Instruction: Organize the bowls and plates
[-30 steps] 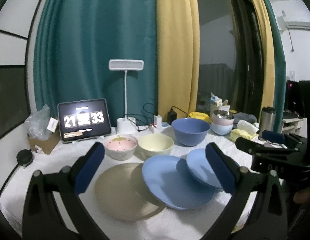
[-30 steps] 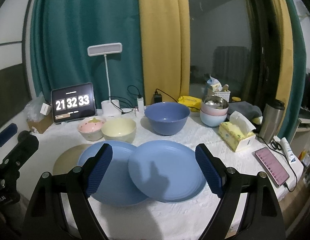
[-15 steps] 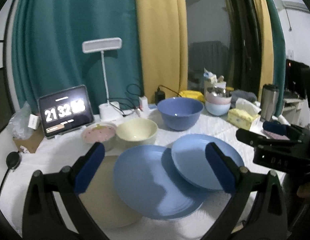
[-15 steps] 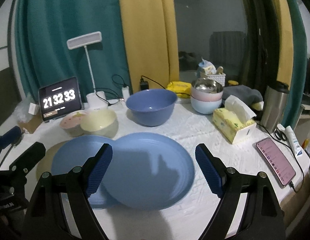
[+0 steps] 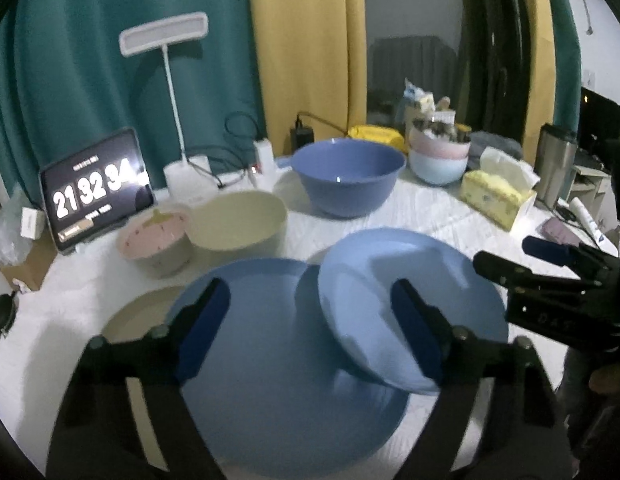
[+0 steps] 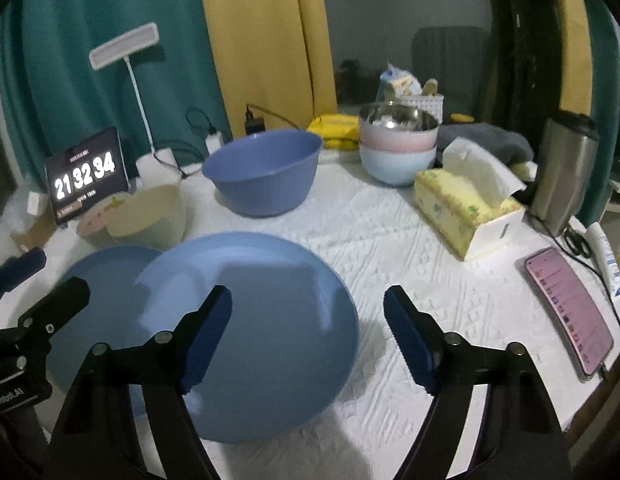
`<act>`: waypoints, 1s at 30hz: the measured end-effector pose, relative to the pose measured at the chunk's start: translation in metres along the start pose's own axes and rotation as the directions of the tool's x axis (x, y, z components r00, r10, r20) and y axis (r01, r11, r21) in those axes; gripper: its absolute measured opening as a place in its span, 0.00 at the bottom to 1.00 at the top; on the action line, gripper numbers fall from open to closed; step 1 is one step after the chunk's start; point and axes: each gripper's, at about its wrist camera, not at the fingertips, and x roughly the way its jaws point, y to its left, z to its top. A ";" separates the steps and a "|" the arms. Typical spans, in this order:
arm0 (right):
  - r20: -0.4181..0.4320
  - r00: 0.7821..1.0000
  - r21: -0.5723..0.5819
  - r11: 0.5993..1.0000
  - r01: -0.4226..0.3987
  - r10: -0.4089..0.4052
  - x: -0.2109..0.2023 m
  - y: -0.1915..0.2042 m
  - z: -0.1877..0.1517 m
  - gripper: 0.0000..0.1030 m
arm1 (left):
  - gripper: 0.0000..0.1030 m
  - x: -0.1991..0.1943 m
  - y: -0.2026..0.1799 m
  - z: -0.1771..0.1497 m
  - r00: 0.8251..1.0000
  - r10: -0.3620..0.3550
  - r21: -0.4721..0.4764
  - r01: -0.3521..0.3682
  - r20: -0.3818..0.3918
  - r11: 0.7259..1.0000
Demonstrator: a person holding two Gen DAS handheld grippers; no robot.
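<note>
Two blue plates overlap on the white cloth: the lighter blue plate [image 5: 389, 272] [image 6: 270, 300] leans on the right edge of the larger blue plate [image 5: 278, 352] [image 6: 110, 280]. A beige plate [image 5: 138, 316] lies partly under them on the left. My left gripper [image 5: 308, 300] hangs low over the overlap, its jaws closing with no pad touching. My right gripper [image 6: 308, 300] straddles the lighter plate's right rim, jaws closing, pads clear of it. Behind stand a pink bowl [image 5: 154, 240], a cream bowl [image 5: 238, 220] and a big blue bowl [image 5: 345, 172].
Stacked pastel bowls [image 6: 397, 144] sit at the back. On the right are a tissue box [image 6: 465, 208], a steel flask [image 6: 561, 168] and a phone [image 6: 569, 312] near the table edge. A clock tablet [image 6: 86, 176], a lamp and cables line the back left.
Both grippers have come forward and down toward the blue plates, which now look much larger. Each pair of jaws has narrowed a little.
</note>
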 end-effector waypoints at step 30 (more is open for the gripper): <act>-0.133 0.990 0.032 0.998 0.054 -0.049 0.053 -0.040 -0.006 0.12 | 0.27 0.071 -0.029 -0.006 0.970 -0.066 -0.005 0.067 -0.234 0.998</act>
